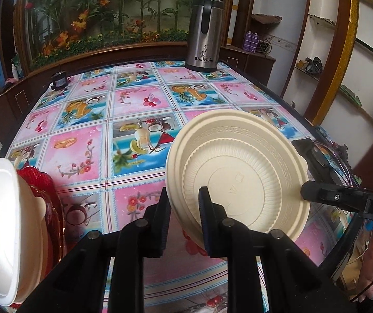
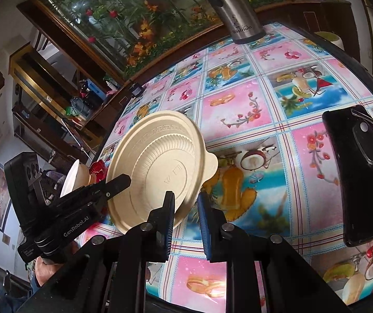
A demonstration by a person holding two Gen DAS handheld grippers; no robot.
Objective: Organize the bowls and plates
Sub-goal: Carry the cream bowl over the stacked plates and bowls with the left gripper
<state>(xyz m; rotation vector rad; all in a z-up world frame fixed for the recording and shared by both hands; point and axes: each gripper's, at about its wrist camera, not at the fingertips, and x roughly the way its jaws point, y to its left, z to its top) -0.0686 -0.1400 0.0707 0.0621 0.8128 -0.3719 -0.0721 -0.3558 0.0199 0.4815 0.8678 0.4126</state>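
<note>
Cream bowl point(image 1: 238, 177) between both grippers (tilted)

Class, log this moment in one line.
left tool: shut on cream plate rim | right tool: shut on its rim too | state: tilted above tablecloth

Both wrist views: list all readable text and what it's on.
"Bästrium": steel flask, under a small logo.
"GenRobot.AI": body of the left gripper, right wrist view.
"DAS", cut off at the frame edge: body of the right gripper, left wrist view.
Embossed marks in the cream plate centre: unreadable.
Small label below "GenRobot.AI": too small to read.
</note>
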